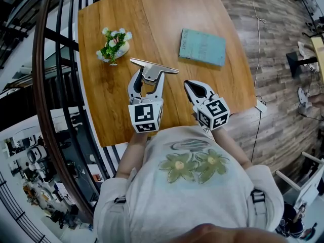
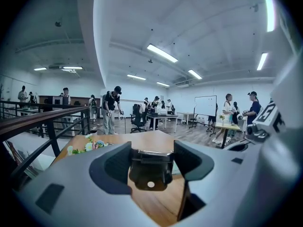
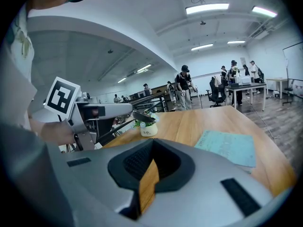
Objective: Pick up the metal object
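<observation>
Nearest the camera, the person's white shirt (image 1: 192, 186), printed with green flowers, fills the bottom of the head view. Just beyond it the two grippers are held out over the near edge of the wooden table (image 1: 152, 14).

The left gripper (image 1: 150, 81) is clamped on the metal object (image 1: 152, 66), a T-shaped piece. Its dark handle sits squarely between the two jaws, with a small hole showing in the handle in the left gripper view, and its long bright blade lies crosswise just past the jaw tips. Seen from the right gripper view, the blade looks clear of the tabletop.

The right gripper (image 1: 190, 85) is just beside the left one, to its right, not touching the object. Its jaws are drawn together with nothing between them, and only a thin wedge of table shows through.

Farther along the table, a small potted plant (image 1: 114, 44) with white flowers stands left of the blade, and a teal book (image 1: 202, 46) lies flat to the right. A dark railing (image 1: 55, 85) runs along the table's left side, and wood-plank floor (image 1: 273, 59) lies to the right. People (image 2: 111, 110) stand among desks in the far room.
</observation>
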### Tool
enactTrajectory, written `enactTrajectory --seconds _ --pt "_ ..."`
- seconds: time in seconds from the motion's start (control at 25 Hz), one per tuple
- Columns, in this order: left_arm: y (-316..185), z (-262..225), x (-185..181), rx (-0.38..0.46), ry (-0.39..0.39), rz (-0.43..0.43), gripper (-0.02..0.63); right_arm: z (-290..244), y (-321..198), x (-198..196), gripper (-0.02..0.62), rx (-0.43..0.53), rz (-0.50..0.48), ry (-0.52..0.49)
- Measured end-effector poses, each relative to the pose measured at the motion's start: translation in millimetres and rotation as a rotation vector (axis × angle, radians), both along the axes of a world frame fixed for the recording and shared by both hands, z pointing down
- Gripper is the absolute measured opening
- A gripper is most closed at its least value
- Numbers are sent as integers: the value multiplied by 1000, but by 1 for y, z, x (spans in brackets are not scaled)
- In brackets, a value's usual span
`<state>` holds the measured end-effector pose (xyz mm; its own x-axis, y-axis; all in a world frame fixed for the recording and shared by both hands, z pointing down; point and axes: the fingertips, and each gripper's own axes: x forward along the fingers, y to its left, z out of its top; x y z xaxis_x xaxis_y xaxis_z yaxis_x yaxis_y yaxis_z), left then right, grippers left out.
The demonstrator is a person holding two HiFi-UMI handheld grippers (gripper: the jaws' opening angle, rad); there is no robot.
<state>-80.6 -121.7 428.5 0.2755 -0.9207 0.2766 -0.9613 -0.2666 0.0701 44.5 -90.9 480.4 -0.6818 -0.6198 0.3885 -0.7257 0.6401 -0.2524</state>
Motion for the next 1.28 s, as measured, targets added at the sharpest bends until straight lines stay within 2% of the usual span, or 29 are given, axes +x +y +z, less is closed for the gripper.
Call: enactTrajectory --seconds 0.52,1.28 --pt "2 -18 4 39 21 4 291 -6 0 -1 6 14 -9 -14" --pt "2 -16 5 34 21 4 291 -14 1 -7 5 56 -42 -4"
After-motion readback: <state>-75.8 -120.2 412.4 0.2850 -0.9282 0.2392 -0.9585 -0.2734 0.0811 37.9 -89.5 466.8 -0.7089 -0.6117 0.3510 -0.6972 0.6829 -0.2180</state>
